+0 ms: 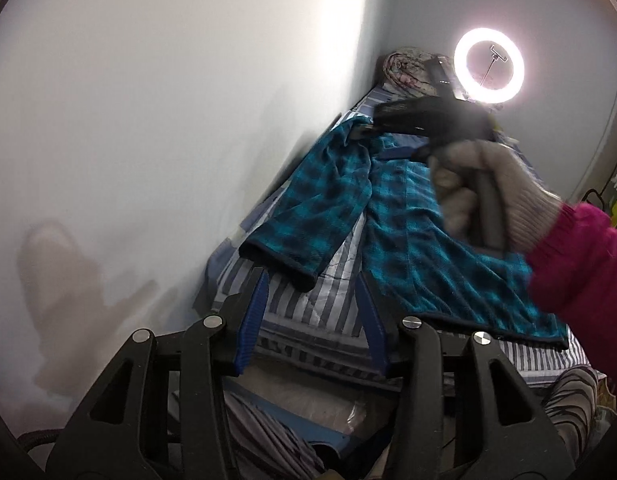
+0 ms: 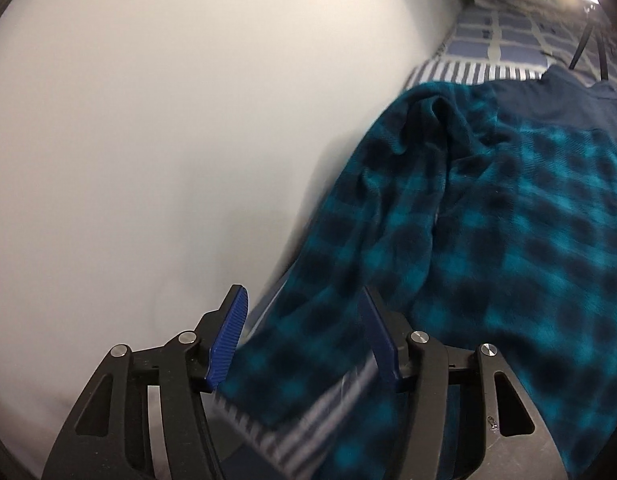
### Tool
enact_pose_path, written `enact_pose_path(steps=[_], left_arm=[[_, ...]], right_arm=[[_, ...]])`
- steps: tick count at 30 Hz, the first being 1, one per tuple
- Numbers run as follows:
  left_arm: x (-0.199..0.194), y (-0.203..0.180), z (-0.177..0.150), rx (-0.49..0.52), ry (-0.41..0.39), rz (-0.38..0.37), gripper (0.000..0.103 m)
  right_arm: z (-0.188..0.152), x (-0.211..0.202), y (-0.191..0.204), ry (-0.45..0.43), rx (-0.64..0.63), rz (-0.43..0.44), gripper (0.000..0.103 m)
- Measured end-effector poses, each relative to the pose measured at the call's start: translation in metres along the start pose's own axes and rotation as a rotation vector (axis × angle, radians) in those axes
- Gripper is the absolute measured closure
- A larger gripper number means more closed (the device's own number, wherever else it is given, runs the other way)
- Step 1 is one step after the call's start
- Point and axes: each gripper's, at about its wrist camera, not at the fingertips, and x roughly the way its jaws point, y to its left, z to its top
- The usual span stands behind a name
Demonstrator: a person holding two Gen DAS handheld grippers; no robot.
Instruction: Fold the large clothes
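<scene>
A teal and black plaid fleece garment (image 1: 420,216) lies spread on a striped bed sheet (image 1: 308,304). Its left sleeve (image 1: 308,208) runs along the wall side with the cuff toward me. My left gripper (image 1: 312,284) is open and empty, held just short of the sleeve cuff. My right gripper (image 2: 304,304) is open and hovers over the sleeve (image 2: 348,264). In the left wrist view the right gripper's body (image 1: 428,116) shows over the garment's collar end, held by a gloved hand (image 1: 492,196); its fingertips are blurred there.
A white wall (image 1: 168,140) runs close along the bed's left side. A lit ring light (image 1: 488,65) and a bundled patterned cloth (image 1: 408,68) stand at the bed's far end. A pink-sleeved arm (image 1: 580,272) crosses the right side. Striped bedding (image 1: 268,440) lies below the bed's near edge.
</scene>
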Motion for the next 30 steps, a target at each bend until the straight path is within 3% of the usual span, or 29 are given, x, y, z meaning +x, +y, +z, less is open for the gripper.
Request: enact_pose_path(steps=[11, 23, 25, 26, 27, 30], left_arm=[[0.046, 0.010, 0.010, -0.037, 0.048, -0.058, 0.056], [0.071, 0.018, 0.012, -0.058, 0.093, -0.073, 0.056], [0.075, 0.023, 0.012, -0.084, 0.104, -0.084, 0.056], [0.076, 0.024, 0.012, -0.096, 0.107, -0.093, 0.056], [0.077, 0.025, 0.012, -0.104, 0.108, -0.099, 0.056], [0.077, 0.021, 0.014, -0.093, 0.105, -0.101, 0.056]], right_arm=[[0.068, 0.101, -0.025, 0.063, 0.146, -0.057, 0.046], [0.099, 0.148, -0.034, 0.099, 0.158, -0.191, 0.046], [0.101, 0.152, -0.033, 0.117, 0.143, -0.211, 0.064], [0.101, 0.153, -0.034, 0.135, 0.141, -0.209, 0.083], [0.101, 0.152, -0.036, 0.148, 0.147, -0.200, 0.095], [0.104, 0.140, -0.043, 0.147, 0.148, -0.163, 0.099]])
